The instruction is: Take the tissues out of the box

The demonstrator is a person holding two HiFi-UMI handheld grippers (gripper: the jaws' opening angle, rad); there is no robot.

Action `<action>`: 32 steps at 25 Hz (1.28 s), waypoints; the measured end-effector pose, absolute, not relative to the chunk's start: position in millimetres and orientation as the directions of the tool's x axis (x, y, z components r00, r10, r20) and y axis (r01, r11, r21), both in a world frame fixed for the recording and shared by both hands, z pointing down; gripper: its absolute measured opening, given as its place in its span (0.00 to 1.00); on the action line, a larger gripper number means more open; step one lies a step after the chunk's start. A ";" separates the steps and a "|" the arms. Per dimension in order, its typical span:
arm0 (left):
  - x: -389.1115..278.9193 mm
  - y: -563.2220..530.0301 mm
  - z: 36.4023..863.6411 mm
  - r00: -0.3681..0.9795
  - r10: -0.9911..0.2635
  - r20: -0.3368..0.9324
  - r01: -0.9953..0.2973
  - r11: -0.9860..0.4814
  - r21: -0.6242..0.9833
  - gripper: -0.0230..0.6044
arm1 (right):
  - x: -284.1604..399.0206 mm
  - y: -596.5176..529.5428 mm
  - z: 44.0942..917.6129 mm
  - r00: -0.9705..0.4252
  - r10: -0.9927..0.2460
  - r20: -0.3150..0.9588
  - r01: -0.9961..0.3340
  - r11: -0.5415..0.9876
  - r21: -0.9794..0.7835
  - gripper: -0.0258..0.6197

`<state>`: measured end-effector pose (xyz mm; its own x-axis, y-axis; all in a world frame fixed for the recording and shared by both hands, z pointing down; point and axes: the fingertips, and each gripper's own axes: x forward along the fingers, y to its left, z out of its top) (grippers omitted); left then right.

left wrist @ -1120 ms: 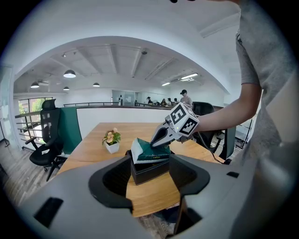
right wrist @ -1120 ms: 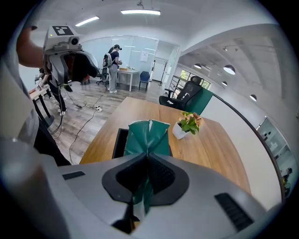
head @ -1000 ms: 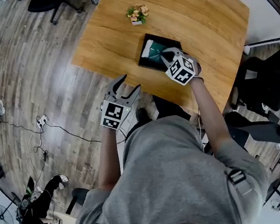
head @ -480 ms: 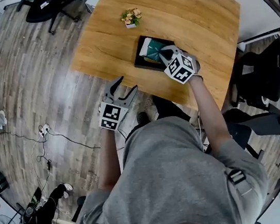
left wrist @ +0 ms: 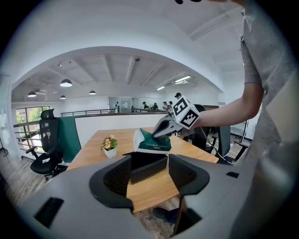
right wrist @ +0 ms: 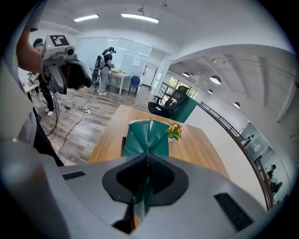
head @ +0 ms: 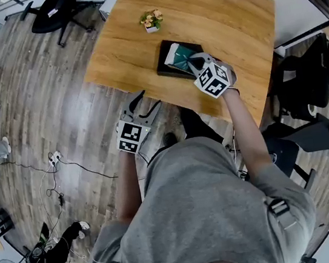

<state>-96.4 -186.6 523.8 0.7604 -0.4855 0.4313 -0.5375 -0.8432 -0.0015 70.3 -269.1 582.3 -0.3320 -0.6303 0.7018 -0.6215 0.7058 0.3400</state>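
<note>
little has been shifted since a second ago: the green tissue pack (head: 179, 55) is kept pinched by its wrapper in the closed jaws of the right hand-held gripper (head: 192, 62). the black box (left wrist: 148, 168) is carried by the wooden counter (head: 226, 14), and the pack is held tilted at the box's open top. the left hand-held gripper (head: 147, 99) is held wide and empty beside the counter's edge, over the floor. a small flower pot (head: 151, 21) is set near the box.

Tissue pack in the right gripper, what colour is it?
The tissue pack is dark green with a white end; the left gripper view shows it best.
</note>
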 end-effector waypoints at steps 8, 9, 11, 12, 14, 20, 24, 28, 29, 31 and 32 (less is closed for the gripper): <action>-111.9 -169.3 513.2 0.771 -0.489 0.408 -0.531 -0.847 -0.011 0.46 | 64.6 -241.9 572.6 -0.313 -0.657 0.686 -0.641 0.679 0.359 0.06; -113.4 -166.6 512.9 0.772 -0.487 0.408 -0.528 -0.849 -0.013 0.46 | 63.9 -238.4 571.8 -0.310 -0.660 0.684 -0.643 0.676 0.361 0.06; -116.4 -161.0 511.7 0.775 -0.484 0.406 -0.523 -0.852 -0.018 0.46 | 62.2 -231.8 569.6 -0.305 -0.666 0.680 -0.646 0.670 0.366 0.06; -118.0 -158.3 511.0 0.777 -0.483 0.405 -0.520 -0.854 -0.020 0.46 | 61.0 -228.8 568.5 -0.302 -0.669 0.679 -0.647 0.667 0.369 0.06; -122.5 -152.7 509.8 0.780 -0.480 0.401 -0.516 -0.856 -0.021 0.46 | 57.5 -223.2 566.9 -0.297 -0.673 0.677 -0.649 0.663 0.374 0.06; -137.4 -136.1 512.6 0.780 -0.486 0.395 -0.521 -0.854 -0.023 0.46 | 47.0 -206.0 569.7 -0.282 -0.672 0.685 -0.646 0.661 0.382 0.05; -147.9 -128.0 513.8 0.781 -0.485 0.394 -0.523 -0.852 -0.014 0.46 | 39.4 -197.9 569.2 -0.279 -0.681 0.678 -0.656 0.650 0.383 0.05; -153.3 -119.5 510.2 0.783 -0.480 0.397 -0.524 -0.852 0.003 0.46 | 34.3 -188.6 569.1 -0.271 -0.682 0.679 -0.666 0.642 0.379 0.05; -153.9 -118.0 509.5 0.784 -0.478 0.397 -0.523 -0.852 0.005 0.46 | 34.1 -186.9 569.3 -0.268 -0.681 0.682 -0.667 0.642 0.379 0.05; -156.0 -115.2 509.6 0.786 -0.475 0.397 -0.520 -0.854 0.007 0.46 | 33.6 -183.9 569.4 -0.262 -0.681 0.684 -0.669 0.639 0.379 0.05; -157.6 -113.7 510.2 0.786 -0.473 0.398 -0.518 -0.855 0.007 0.46 | 33.1 -182.6 569.0 -0.259 -0.681 0.685 -0.671 0.637 0.380 0.05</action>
